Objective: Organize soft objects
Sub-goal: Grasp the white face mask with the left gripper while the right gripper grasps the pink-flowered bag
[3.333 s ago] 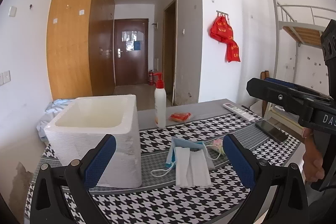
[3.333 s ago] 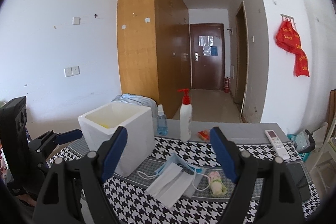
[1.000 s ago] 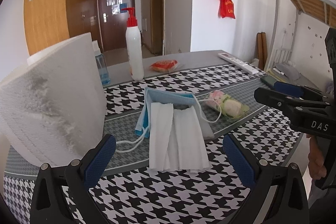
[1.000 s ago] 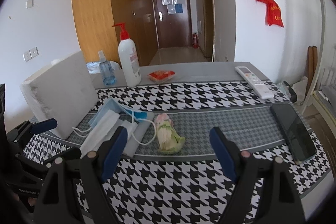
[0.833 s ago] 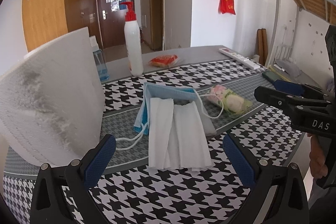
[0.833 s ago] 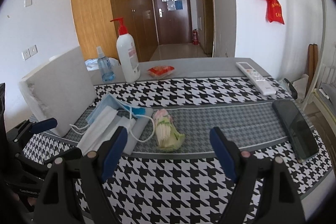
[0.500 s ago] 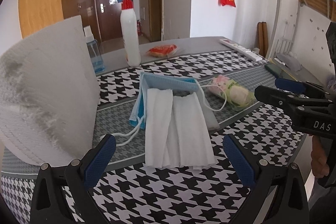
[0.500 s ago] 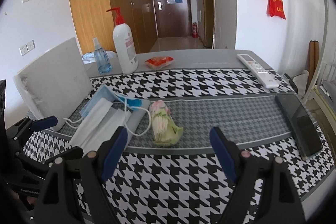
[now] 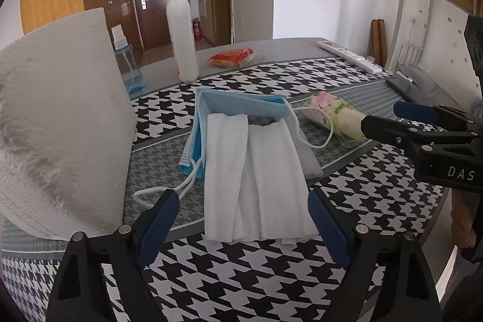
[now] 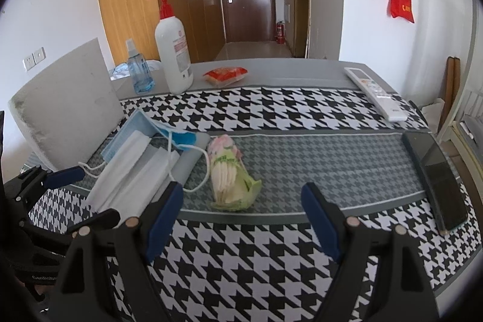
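Left gripper (image 9: pixel 243 216) angled down toward the table, blue pads closing from wide, nothing pinched: near end of the white face masks (image 9: pixel 256 180) lying between the fingers but untouched. Masks stacked flat on the houndstooth tablecloth (image 9: pixel 256 279), overlapping a blue face mask (image 9: pixel 241 106) with its ear loop trailing toward the left finger. White foam box (image 9: pixel 60 122) just beside the stack, on its left.

Right gripper (image 10: pixel 241 212) likewise tilted down over the near table edge, jaws spread wide and empty, aimed at the floral tissue pack (image 10: pixel 231 177) lying just ahead of the fingertips, apart from both pads. Pack resting on the grey band of the cloth, touching a mask's ear loop.

Part of a hand (image 9: pixel 462 219) visible at the right edge of the left view, under the right gripper's body. Pump bottle (image 10: pixel 172 50), spray bottle (image 10: pixel 139 71), red snack packet (image 10: pixel 225 75), remote control (image 10: pixel 374 92) and phone (image 10: pixel 434 171) farther off on the table.
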